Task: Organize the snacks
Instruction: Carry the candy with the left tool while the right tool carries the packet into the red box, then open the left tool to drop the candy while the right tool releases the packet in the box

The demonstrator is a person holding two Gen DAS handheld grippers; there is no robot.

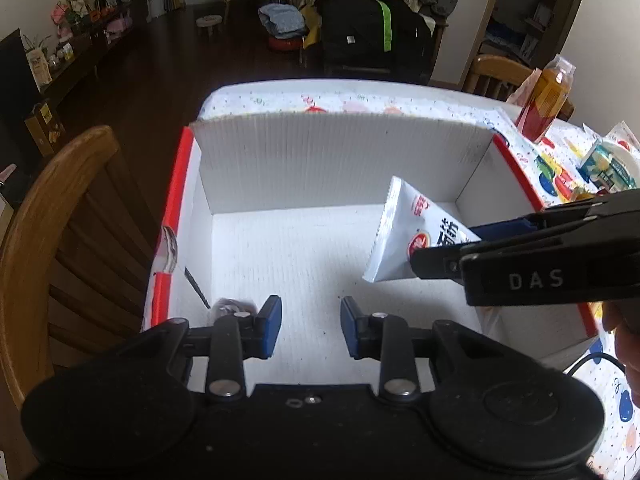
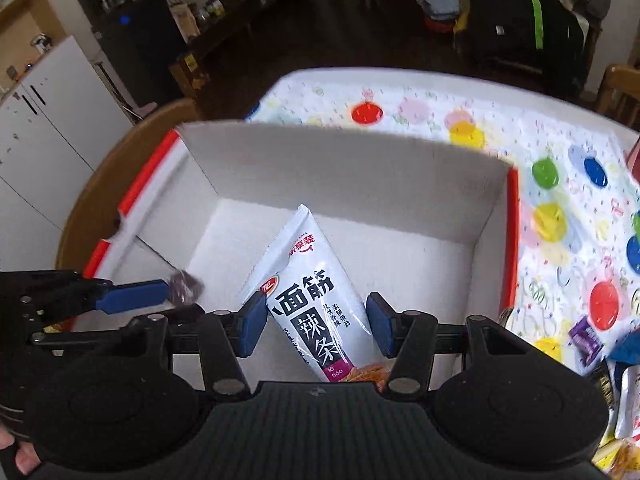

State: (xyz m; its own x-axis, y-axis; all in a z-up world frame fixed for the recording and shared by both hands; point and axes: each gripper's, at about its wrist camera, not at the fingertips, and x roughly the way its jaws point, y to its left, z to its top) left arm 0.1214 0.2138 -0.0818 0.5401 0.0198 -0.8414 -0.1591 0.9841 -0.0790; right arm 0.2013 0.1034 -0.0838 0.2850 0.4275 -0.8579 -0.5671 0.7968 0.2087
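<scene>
Jaws, right gripper [image 2: 316, 326]: blue pads stand apart on either side of the white foil snack pouch with black Chinese lettering [image 2: 310, 300]; a gap shows at each pad in the right wrist view, so the hold looks loose or just let go. I cannot tell whether they touch. The pouch hangs tilted between the jaws, top seam pointing ahead and down into the white corrugated cardboard box with red rim [image 2: 360, 168].

Jaws, left gripper [image 1: 311, 328]: wide open, empty, over the box floor near its near wall. Small dark crinkled wrapper [image 1: 230, 307] lies just beside the left pad.

Handling judgement: pouch is light, soft, slick film; contents likely pliable. Best pinched across the flat body or a crimped end seam.
</scene>
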